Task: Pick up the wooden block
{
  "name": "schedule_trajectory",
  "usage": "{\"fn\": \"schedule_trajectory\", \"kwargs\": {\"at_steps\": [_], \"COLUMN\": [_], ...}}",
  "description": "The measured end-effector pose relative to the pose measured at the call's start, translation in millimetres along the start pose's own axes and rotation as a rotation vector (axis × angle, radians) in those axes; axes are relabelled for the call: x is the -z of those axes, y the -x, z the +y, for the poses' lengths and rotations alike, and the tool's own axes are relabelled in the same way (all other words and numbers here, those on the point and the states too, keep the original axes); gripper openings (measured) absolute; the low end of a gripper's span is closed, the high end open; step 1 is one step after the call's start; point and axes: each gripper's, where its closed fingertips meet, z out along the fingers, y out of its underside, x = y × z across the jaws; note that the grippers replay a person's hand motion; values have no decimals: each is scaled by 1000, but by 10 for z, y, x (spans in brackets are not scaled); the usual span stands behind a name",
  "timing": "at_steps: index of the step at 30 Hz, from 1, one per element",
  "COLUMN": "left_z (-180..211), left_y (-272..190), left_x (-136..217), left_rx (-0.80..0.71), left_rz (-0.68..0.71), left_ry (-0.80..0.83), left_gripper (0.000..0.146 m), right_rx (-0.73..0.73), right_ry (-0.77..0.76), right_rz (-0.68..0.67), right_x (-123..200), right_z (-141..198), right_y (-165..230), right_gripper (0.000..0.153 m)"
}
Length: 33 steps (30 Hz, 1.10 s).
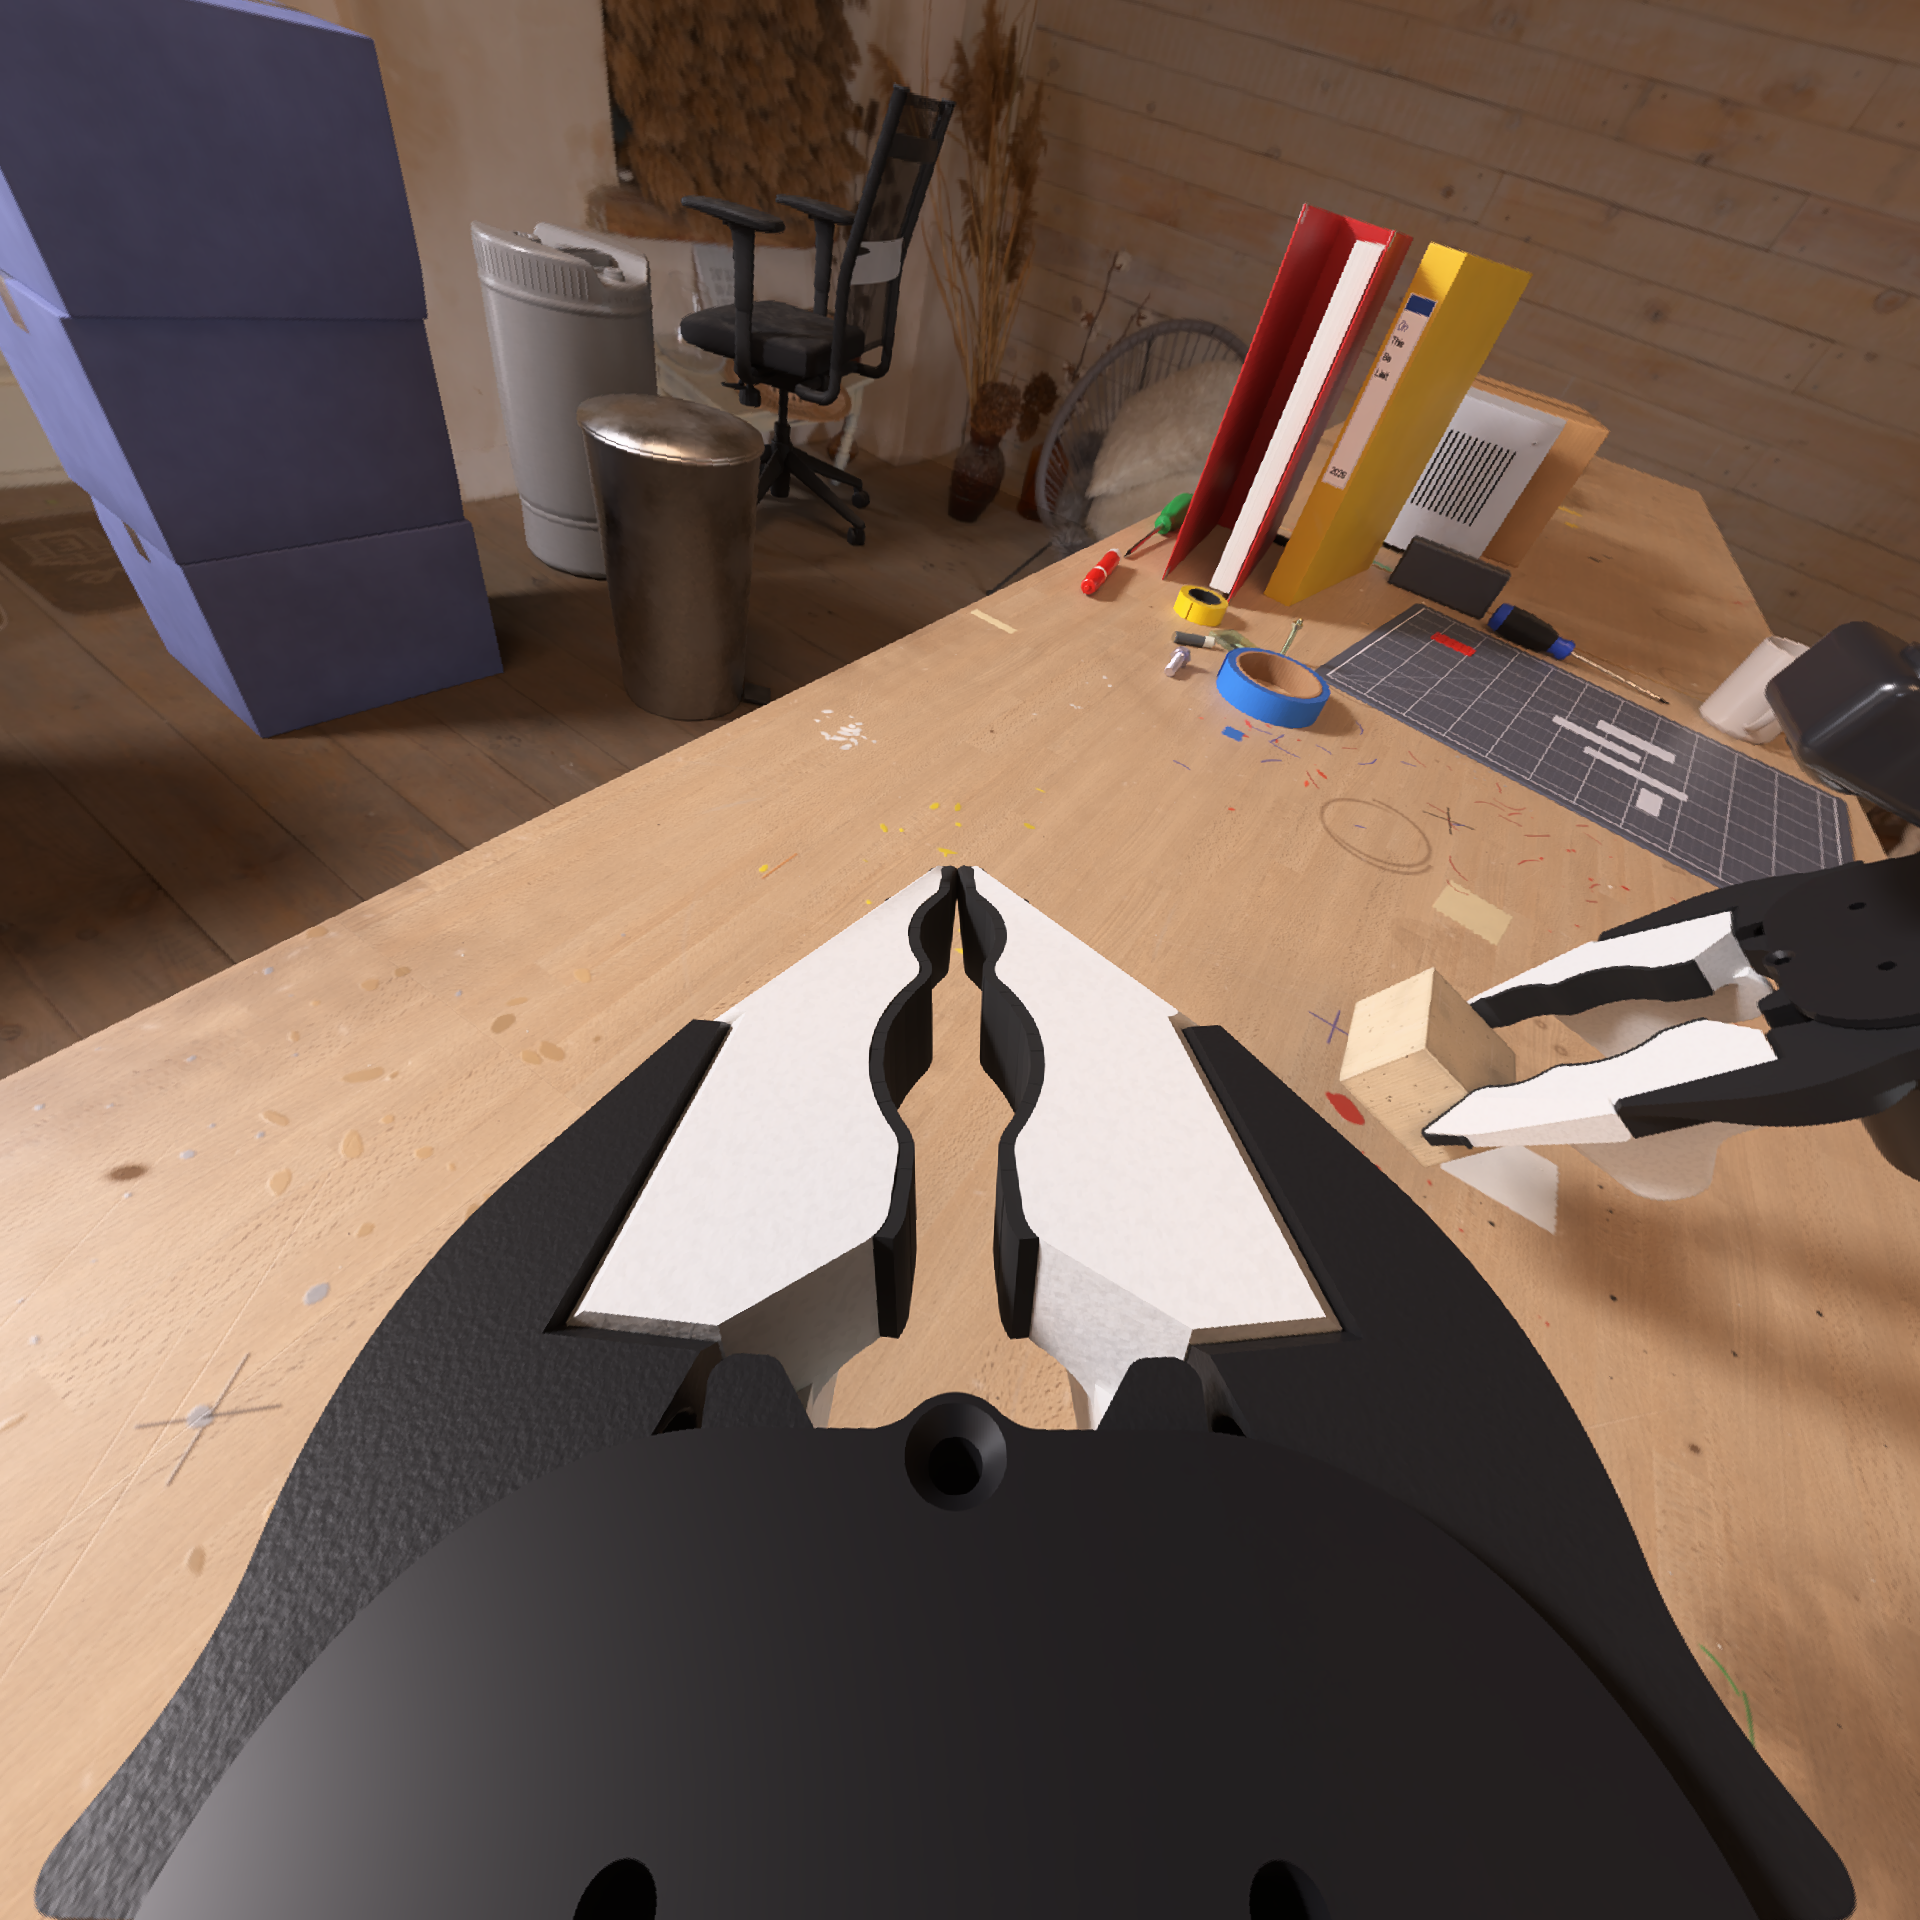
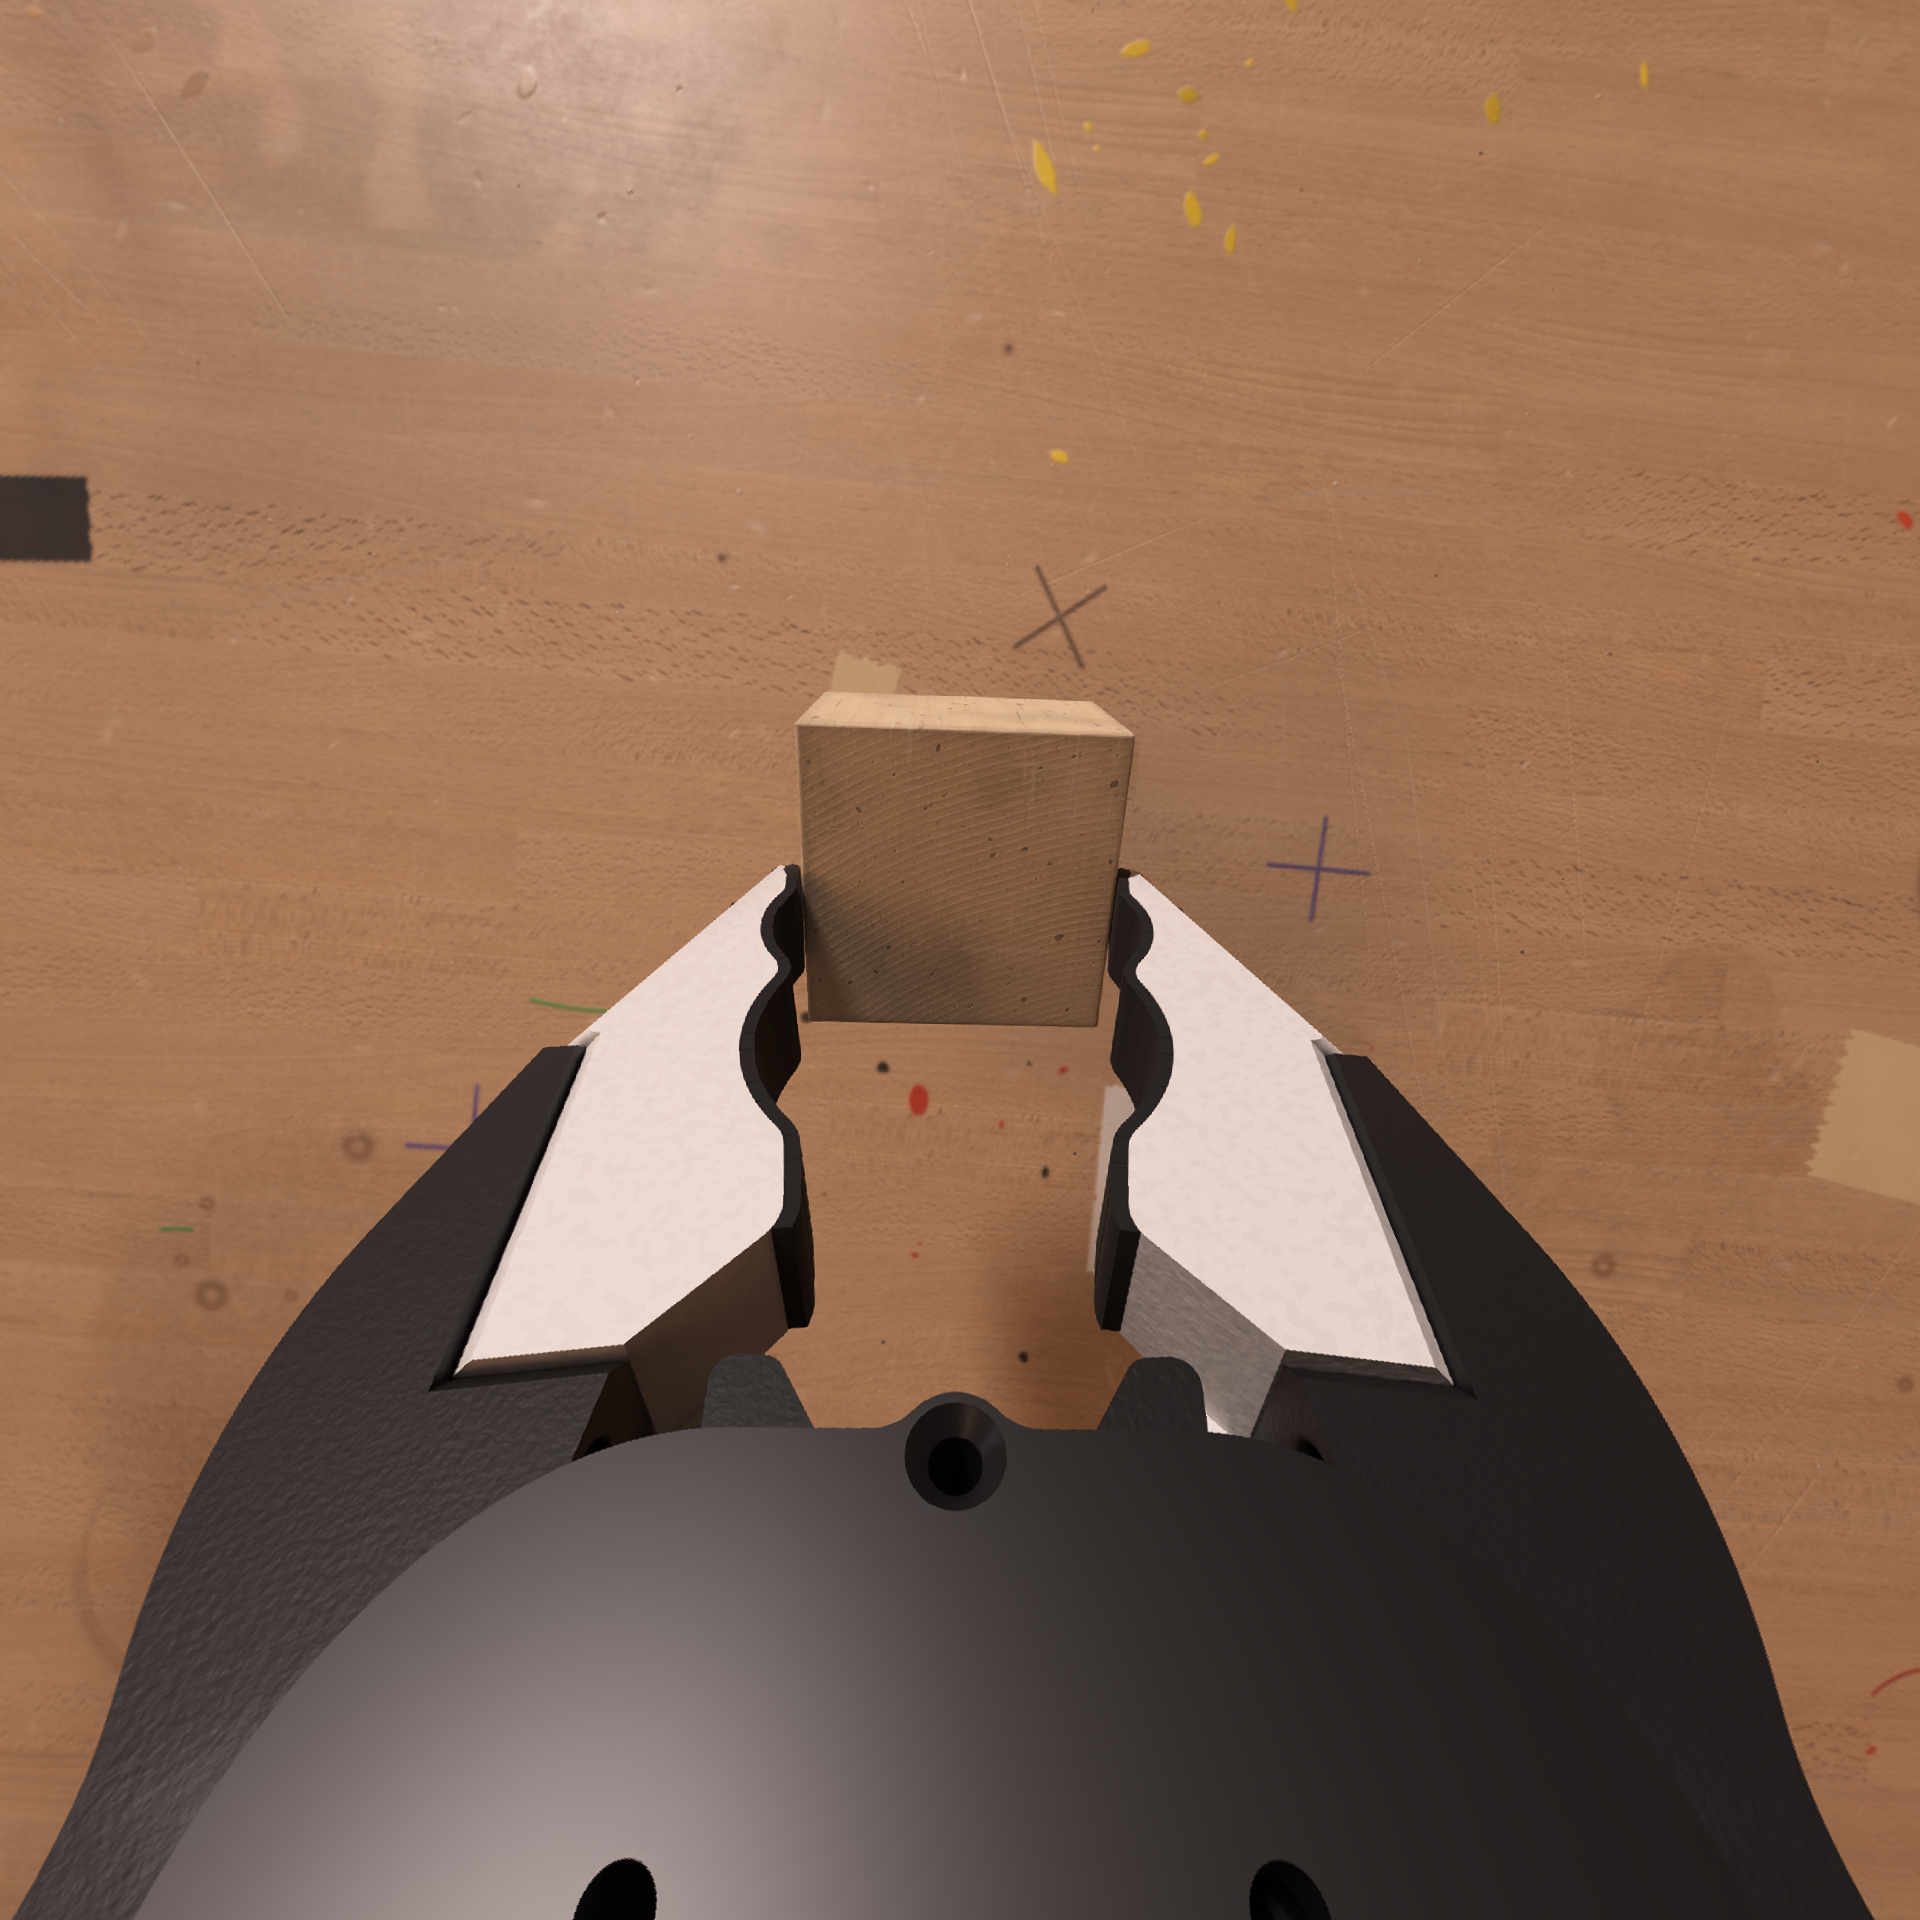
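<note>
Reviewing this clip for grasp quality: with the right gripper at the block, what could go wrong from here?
The right gripper holds the wooden block only with its fingertips, so the block may slip or twist when lifted. The left wrist view shows the block tilted, one corner low near the table; it could drag there.

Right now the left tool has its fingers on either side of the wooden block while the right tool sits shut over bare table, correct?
Sides are swapped. The right wrist view shows the right tool with a finger on either side of the wooden block. The left wrist view shows the left tool shut over bare table.
</note>
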Motion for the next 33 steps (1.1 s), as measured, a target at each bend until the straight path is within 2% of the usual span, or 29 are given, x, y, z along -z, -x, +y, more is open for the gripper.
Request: {"fn": "schedule_trajectory", "kwargs": {"at_steps": [10, 16, 22, 33], "left_z": [0, 0, 0, -1], "left_y": [-4, -8, -9, -10], "left_x": [-3, -1, -1, -2], "left_rx": [-2, -3, -6, -4], "left_rz": [-3, -2, -5, -1], "left_ry": [4, 5, 7, 5], "left_gripper": [0, 0, 0, 0], "right_rx": [-24, -57, -63, -67], "right_ry": [-33, -17, 14, 6], "right_rz": [-1, -84, -63, 9], "right_x": [5, -10, -13, -67], "right_z": [-34, -32, -41, -264], "right_y": [-4, 38, -12, -38], "right_gripper": [59, 59, 59, 59]}}
